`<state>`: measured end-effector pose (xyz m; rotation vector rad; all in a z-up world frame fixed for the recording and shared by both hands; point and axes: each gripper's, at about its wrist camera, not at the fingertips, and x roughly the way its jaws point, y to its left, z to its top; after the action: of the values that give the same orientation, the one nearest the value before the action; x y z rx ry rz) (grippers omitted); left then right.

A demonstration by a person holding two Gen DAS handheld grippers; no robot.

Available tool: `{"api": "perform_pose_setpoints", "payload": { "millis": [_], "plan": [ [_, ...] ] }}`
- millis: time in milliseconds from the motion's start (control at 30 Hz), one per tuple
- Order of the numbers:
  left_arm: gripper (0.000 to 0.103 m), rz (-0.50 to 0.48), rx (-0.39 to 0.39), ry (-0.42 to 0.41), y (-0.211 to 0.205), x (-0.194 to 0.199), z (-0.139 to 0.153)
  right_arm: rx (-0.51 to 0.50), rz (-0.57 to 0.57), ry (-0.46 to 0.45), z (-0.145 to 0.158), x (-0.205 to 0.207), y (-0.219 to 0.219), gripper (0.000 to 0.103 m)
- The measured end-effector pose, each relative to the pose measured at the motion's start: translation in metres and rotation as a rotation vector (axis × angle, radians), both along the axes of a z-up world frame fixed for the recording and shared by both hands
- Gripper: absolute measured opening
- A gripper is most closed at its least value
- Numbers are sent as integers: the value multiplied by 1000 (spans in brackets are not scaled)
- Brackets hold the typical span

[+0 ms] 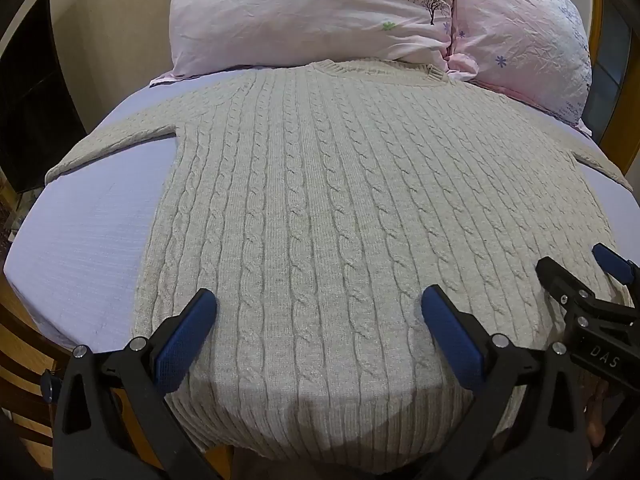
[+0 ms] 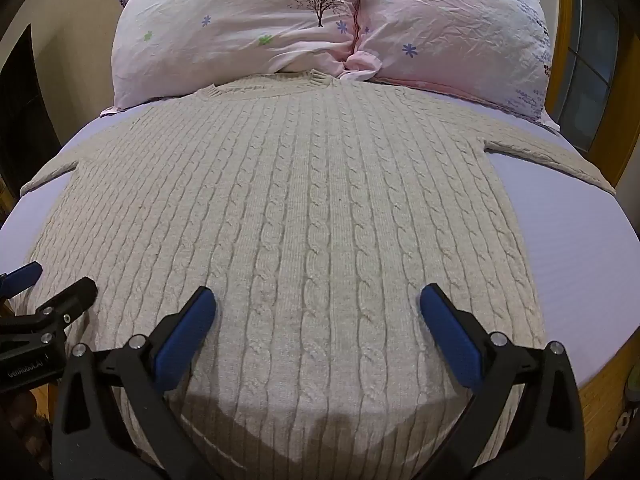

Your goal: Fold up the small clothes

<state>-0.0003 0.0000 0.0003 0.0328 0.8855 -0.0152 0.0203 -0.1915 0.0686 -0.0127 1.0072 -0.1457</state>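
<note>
A cream cable-knit sweater [image 1: 320, 208] lies flat on the bed with its collar toward the pillows and both sleeves spread out sideways; it also fills the right wrist view [image 2: 304, 220]. Its ribbed hem hangs over the near bed edge. My left gripper [image 1: 319, 312] is open and empty, hovering over the lower left part of the sweater. My right gripper [image 2: 318, 310] is open and empty over the lower right part. The right gripper shows at the right edge of the left wrist view [image 1: 580, 280], the left gripper at the left edge of the right wrist view [image 2: 44, 292].
The bed has a lavender sheet [image 1: 88, 240] and a wooden frame [image 2: 600, 408]. Two pink flowered pillows [image 1: 312, 12] [image 2: 452, 28] lie at the head, touching the collar. A dark cabinet [image 1: 28, 92] stands at the left, a window [image 2: 592, 60] at the right.
</note>
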Motion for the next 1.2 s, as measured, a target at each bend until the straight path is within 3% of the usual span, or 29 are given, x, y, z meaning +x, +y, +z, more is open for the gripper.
{"api": "perform_pose_setpoints", "payload": {
  "millis": [1200],
  "plan": [
    [102, -1, 2, -11, 1, 2, 2, -1, -5, -1, -1, 0, 0, 101]
  ]
}}
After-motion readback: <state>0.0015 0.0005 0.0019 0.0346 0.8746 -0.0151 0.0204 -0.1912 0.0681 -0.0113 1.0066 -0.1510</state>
